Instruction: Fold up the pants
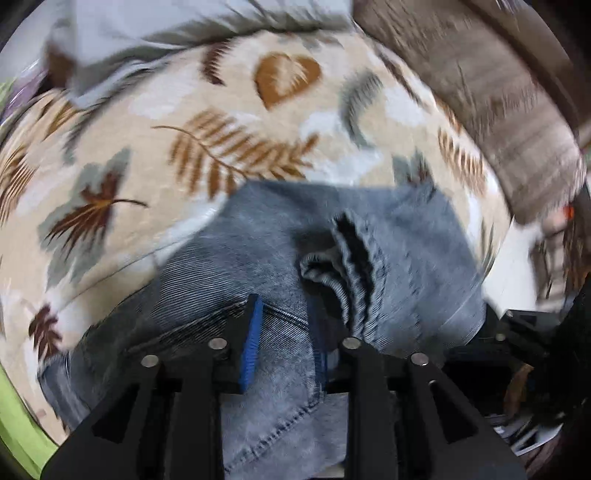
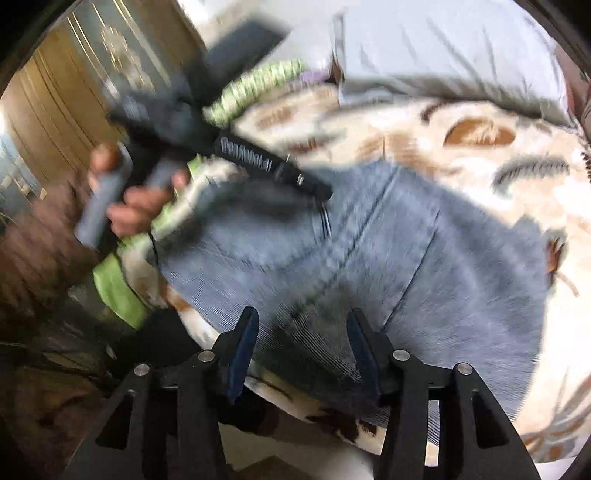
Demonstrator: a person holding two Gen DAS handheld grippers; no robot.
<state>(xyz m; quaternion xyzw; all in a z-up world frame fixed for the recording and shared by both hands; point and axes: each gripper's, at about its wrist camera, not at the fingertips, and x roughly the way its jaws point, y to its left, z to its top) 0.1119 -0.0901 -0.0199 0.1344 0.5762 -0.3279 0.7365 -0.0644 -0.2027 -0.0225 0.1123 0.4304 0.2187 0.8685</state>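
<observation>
Left wrist view: left gripper (image 1: 286, 332) is clamped on a bunched fold of the jeans (image 1: 399, 251), which lie on the leaf-print blanket (image 1: 221, 96) near its edge. Right gripper (image 2: 301, 332) hovers spread apart just over the denim.

Soft indoor light, heavy motion blur, fisheye-bent dark edges

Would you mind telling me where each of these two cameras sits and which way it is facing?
Left wrist: on the left gripper, looking along its fingers at the jeans on the leaf-print blanket; denim lies between the fingers.
Right wrist: on the right gripper, open over the jeans, facing the person's left hand.
Shared: jeans, blanket, grey pillow.
</observation>
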